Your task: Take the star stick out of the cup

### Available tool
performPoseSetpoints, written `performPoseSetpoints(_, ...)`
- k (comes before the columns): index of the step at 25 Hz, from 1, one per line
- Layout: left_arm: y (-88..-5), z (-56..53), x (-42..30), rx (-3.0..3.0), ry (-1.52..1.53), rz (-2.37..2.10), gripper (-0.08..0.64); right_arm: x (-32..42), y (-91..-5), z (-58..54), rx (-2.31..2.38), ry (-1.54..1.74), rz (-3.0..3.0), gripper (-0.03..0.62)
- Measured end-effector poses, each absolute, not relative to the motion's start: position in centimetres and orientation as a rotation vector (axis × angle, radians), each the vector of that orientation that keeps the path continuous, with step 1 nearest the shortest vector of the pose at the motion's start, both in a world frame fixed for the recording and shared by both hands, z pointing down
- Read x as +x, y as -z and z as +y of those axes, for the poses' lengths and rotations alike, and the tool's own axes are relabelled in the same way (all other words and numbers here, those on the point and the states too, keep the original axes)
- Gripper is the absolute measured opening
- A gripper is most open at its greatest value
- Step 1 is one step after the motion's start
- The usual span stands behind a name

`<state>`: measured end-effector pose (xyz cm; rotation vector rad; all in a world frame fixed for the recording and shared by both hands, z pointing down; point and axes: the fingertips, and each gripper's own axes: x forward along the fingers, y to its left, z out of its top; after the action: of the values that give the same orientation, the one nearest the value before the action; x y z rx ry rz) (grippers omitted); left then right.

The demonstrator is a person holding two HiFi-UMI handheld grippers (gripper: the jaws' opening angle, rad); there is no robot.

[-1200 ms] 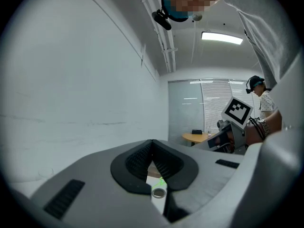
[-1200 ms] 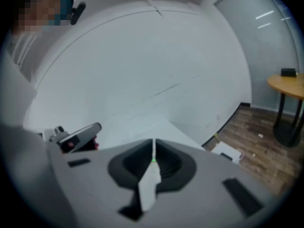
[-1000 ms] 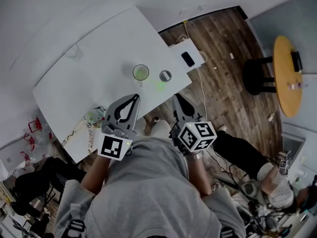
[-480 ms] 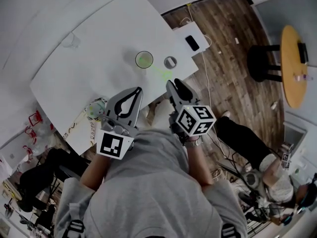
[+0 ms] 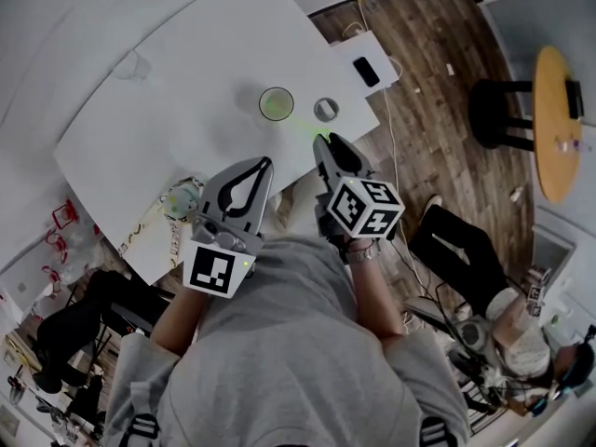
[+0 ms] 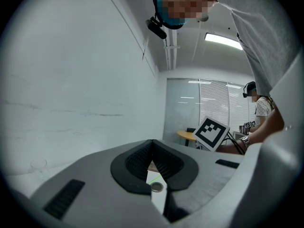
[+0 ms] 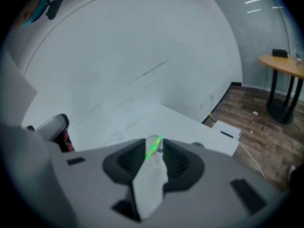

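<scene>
reaching for the star stick, not yet gripped

the green star stick sits in the cup and leans out toward the right gripper. its jaws have just been opening and stand wide, with the stick lined up in their gap just ahead of the tips, untouched. the left gripper is closed on nothing and hangs back. the next move, i judge: ease the right one forward, pinch the stick's free end, and lift along its slant so the cup stays put. the white table is nearly bare, with a small round thing beside the cup; wood floor and a round side table lie beyond.
</scene>
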<state>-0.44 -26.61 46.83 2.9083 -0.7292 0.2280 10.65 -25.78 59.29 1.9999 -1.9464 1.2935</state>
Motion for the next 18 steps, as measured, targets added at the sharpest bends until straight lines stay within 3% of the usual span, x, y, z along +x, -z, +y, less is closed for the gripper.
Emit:
performPoseSetpoints(12, -47.3, -26.9, -1.4, 2.876, -0.244, -0.782, 0.035, 10.4, -60.5, -26.8, 1.992, -1.29, -1.897, 0.05)
performPoseSetpoints(18, -47.1, -26.8, -1.7, 2.877, -0.237, -0.803, 0.035, 10.4, -60.1, -26.9, 1.981, -1.24, -1.902, 0.046)
